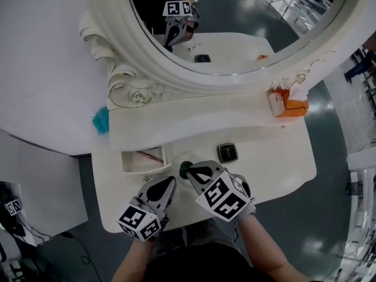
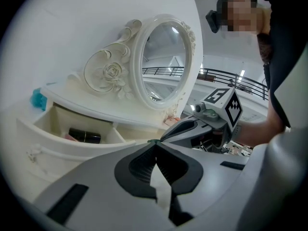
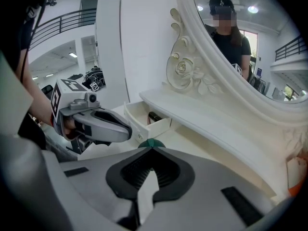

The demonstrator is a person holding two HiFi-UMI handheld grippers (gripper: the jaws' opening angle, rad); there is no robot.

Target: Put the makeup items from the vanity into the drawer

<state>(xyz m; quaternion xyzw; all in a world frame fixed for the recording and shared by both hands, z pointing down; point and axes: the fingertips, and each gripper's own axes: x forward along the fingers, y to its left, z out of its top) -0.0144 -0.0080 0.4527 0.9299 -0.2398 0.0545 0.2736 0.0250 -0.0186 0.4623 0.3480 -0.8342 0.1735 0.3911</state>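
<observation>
Being pinched at the tips of the closed right gripper [image 1: 191,173], a small green makeup item [image 1: 185,168] is being held at lower centre, just right of the open drawer [image 1: 130,163]. The left gripper [image 1: 172,183] is being held shut on nothing beside it; a black compact [image 1: 227,153] is lying on the vanity top [image 1: 276,157].

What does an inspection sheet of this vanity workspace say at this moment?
Surface: white vanity top.
Job's things: drawer open, dark tube inside; black compact on the top.
Clutter: orange tissue box; teal object.
Grippers: left gripper jaws shut, empty; right gripper jaws shut, green item at tips, grip unclear.
Cables: one cable on floor.
Surroundings: oval mirror.
</observation>
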